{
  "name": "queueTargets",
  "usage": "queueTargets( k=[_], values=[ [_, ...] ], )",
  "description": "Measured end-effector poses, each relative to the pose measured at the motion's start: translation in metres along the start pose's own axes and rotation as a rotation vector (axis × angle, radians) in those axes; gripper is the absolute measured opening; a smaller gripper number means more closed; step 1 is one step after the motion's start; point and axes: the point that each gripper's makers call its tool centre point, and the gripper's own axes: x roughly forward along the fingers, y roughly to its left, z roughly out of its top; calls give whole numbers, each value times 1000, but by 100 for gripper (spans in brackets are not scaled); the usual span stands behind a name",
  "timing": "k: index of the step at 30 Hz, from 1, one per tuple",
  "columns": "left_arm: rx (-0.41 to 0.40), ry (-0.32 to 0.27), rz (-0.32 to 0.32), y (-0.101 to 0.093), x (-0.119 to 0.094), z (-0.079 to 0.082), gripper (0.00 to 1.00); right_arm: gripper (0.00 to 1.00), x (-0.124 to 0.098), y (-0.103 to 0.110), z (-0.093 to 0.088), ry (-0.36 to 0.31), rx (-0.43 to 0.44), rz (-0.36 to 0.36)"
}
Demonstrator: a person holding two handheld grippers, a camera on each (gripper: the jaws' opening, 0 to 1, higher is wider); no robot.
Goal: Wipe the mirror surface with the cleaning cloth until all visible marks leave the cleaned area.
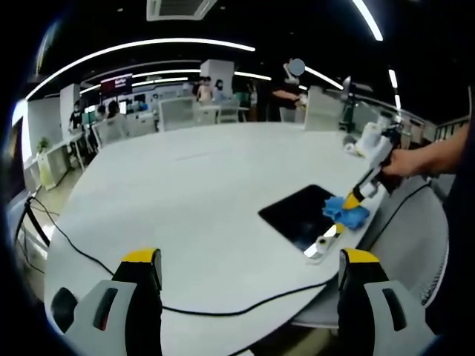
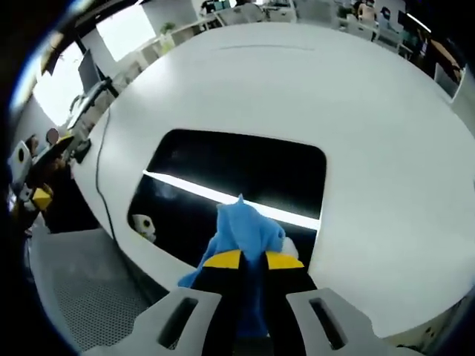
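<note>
A dark rectangular mirror lies flat on the white table near its edge. A blue cleaning cloth rests on the mirror's near edge. My right gripper is shut on the blue cloth; in the left gripper view it comes in from the right, held by a person's hand. The mirror reflects a bright ceiling light strip. My left gripper hangs open over the table's near edge, well left of the mirror, holding nothing.
A black cable runs across the table's near side. A mesh chair stands beside the table edge by the mirror. White objects sit at the table's far right. People and desks fill the background.
</note>
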Motion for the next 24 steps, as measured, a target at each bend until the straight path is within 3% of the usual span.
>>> queueTargets(
  k=[24],
  values=[
    [-7, 7, -7, 7, -1, -2, 100, 5, 10, 31, 11, 10, 31, 33]
  ],
)
